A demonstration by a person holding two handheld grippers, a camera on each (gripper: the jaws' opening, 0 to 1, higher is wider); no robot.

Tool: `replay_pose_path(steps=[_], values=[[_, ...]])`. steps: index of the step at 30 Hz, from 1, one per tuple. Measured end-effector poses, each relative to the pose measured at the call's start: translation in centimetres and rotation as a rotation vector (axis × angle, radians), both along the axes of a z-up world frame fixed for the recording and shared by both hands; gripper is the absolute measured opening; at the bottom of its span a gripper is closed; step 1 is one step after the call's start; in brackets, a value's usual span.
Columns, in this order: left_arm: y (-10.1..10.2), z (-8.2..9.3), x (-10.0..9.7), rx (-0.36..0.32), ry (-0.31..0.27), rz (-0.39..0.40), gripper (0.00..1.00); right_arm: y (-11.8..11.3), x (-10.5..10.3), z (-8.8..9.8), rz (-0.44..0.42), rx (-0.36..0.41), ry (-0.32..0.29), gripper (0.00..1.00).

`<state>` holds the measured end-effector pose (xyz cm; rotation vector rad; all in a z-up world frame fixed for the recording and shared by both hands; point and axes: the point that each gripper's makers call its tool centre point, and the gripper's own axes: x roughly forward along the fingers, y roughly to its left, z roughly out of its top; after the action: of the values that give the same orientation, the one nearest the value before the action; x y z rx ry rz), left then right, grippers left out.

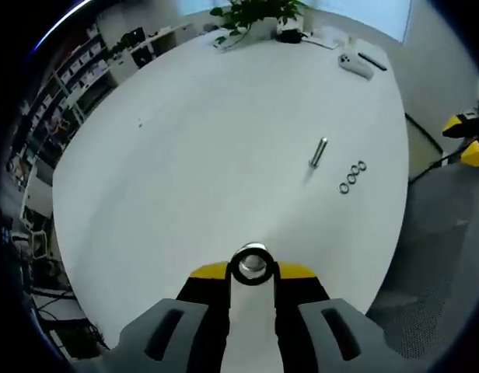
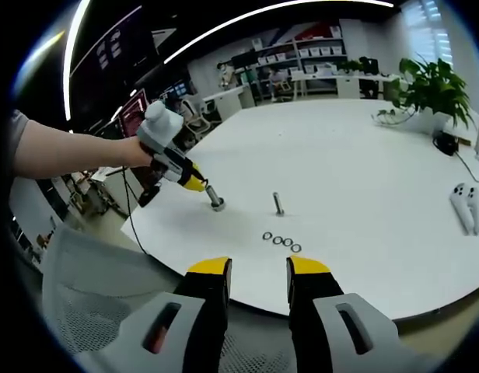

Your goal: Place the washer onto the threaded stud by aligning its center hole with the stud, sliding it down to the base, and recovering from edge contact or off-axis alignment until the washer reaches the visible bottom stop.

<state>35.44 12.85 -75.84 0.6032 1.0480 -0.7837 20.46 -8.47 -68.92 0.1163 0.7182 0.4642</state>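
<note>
While the left gripper hangs low over the near part of the white table, its yellow-tipped jaws stand narrow and pinch a round metal piece with a bright centre; whether this is a washer or a nut cannot be told. In the right gripper view that same left gripper comes in from the left, carried by a person's hand, and the metal piece at its tip sits just above or on the tabletop, which of the two I cannot tell.

Ahead and to the right of the left jaws, well apart from them, the threaded stud stands upright on the table. Just beside its base lie three washers in a short row, touching or nearly touching one another.

In the right gripper view, the stud rises beyond the row of washers, which lies between the stud and the right gripper. Those right jaws stand apart with nothing between them, near the table's edge and short of the washers.
</note>
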Motion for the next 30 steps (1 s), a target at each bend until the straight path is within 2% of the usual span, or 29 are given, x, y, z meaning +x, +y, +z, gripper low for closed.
replay_pose_path(steps=[9, 30], values=[[-0.1, -0.9, 0.0, 0.057, 0.022, -0.043, 0.18, -0.1, 0.1, 0.0, -0.007, 0.003, -0.001, 0.31], [-0.5, -3.5, 0.2, 0.121, 0.065, -0.088, 0.18, -0.2, 0.1, -0.1, -0.013, 0.004, 0.003, 0.31]])
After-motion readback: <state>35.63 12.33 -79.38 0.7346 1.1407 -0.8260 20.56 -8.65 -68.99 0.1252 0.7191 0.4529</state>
